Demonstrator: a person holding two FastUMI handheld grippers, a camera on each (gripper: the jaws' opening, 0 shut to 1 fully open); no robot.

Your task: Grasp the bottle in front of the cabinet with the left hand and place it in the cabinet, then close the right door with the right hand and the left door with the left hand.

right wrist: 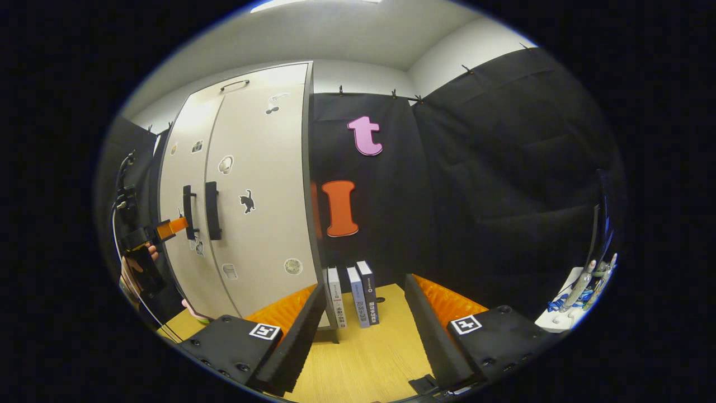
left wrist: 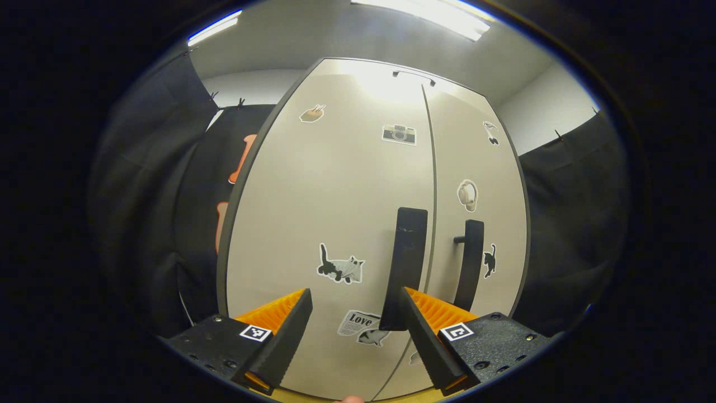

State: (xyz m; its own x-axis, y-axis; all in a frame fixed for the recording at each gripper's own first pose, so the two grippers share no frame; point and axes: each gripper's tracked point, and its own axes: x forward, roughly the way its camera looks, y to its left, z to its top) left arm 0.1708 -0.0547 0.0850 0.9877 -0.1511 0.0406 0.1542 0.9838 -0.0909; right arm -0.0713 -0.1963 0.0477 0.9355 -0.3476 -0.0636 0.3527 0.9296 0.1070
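The pale cabinet (left wrist: pixel 330 184) stands right in front of me with both doors flush and shut. In the left gripper view, the left door's black handle (left wrist: pixel 406 263) rises just past my left gripper (left wrist: pixel 358 336), which is open and holds nothing. The right door's handle (left wrist: pixel 470 263) is beside it, across the seam. In the right gripper view the cabinet (right wrist: pixel 263 168) is at the left. There the left gripper (right wrist: pixel 173 225), held by a hand (right wrist: pixel 134 268), sits close to the left handle (right wrist: pixel 188 212). My right gripper (right wrist: pixel 363 336) is open over the wooden floor, away from the doors.
Three books (right wrist: pixel 352 296) stand upright against the cabinet's right side on the wooden floor (right wrist: pixel 369 358). A white rack (right wrist: pixel 576 291) with small items is at the far right. Black cloth walls close in the booth on both sides.
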